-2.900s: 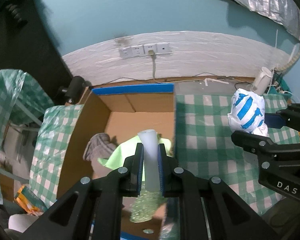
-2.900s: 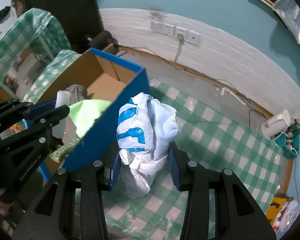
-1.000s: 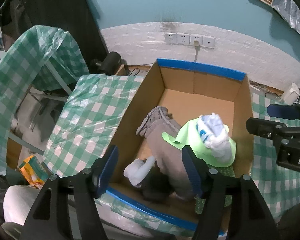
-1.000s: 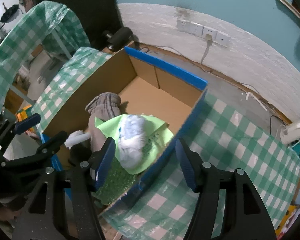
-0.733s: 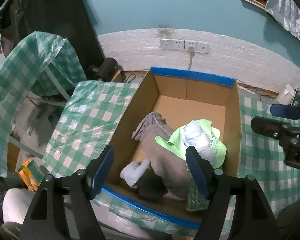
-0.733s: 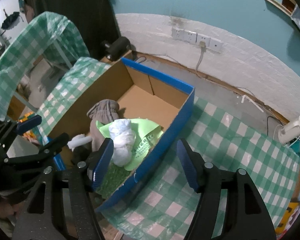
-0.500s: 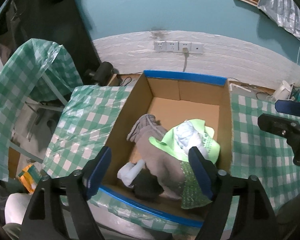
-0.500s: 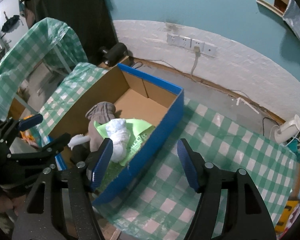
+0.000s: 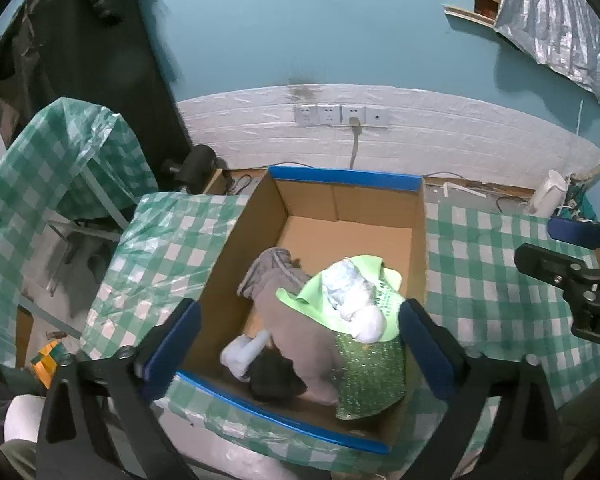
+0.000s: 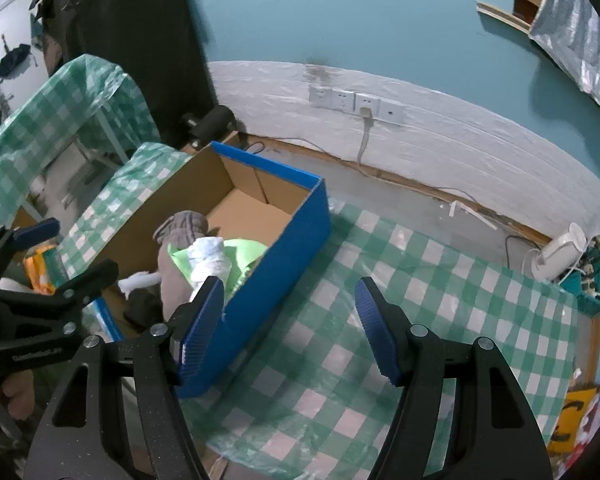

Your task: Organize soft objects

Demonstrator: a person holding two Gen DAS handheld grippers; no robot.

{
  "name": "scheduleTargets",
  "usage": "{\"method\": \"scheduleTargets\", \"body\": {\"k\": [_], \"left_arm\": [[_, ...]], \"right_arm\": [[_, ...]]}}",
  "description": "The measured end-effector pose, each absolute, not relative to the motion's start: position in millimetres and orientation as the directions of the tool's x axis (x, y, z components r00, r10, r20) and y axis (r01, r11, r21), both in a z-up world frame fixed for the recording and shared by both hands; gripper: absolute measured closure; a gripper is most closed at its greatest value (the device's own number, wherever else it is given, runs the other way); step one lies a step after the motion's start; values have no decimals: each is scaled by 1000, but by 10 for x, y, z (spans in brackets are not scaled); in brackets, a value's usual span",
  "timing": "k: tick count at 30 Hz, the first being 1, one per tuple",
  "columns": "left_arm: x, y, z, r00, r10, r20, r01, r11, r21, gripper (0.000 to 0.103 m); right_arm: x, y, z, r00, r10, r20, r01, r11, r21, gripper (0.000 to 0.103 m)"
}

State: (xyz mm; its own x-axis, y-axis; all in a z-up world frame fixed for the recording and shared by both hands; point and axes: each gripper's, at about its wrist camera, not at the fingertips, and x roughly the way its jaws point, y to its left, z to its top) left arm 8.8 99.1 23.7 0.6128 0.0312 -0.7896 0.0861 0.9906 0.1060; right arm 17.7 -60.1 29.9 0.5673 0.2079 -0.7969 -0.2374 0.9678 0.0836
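Soft objects now lie heaped in the cardboard box (image 9: 418, 240): your left tool (image 9: 296, 344), its jaws opening with nothing between them, has let go the white foam tube (image 9: 246, 350), and your right tool (image 10: 290, 320), open and empty, has dropped the knotted plastic bag (image 9: 354, 296). Both have drawn back. Sequinned green fabric (image 9: 370, 380), a grey garment (image 9: 300, 320) and a lime sheet (image 9: 376, 276) pad the box; beyond, the checked counter (image 10: 420, 280) looks bare, so the sorting seems nearly done.
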Motion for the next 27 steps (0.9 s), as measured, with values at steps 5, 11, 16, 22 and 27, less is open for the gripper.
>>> {"method": "scheduleTargets", "body": {"k": [5, 11, 16, 22, 27], "left_arm": [[60, 870, 271, 635, 49, -771, 96, 985, 142, 2], [58, 815, 278, 643, 61, -764, 91, 984, 156, 2], [62, 803, 283, 630, 58, -774, 87, 986, 145, 2], [64, 779, 258, 627, 79, -775, 88, 981, 170, 2], [62, 756, 241, 622, 81, -779, 96, 979, 178, 2]], "right_arm": [[195, -717, 208, 569, 186, -801, -197, 977, 87, 35], [170, -784, 203, 572, 186, -799, -187, 978, 94, 35], [131, -796, 242, 580, 193, -791, -192, 976, 98, 35], [127, -799, 247, 579, 192, -792, -193, 977, 96, 35], [117, -833, 262, 582, 190, -791, -184, 978, 99, 35]]}}
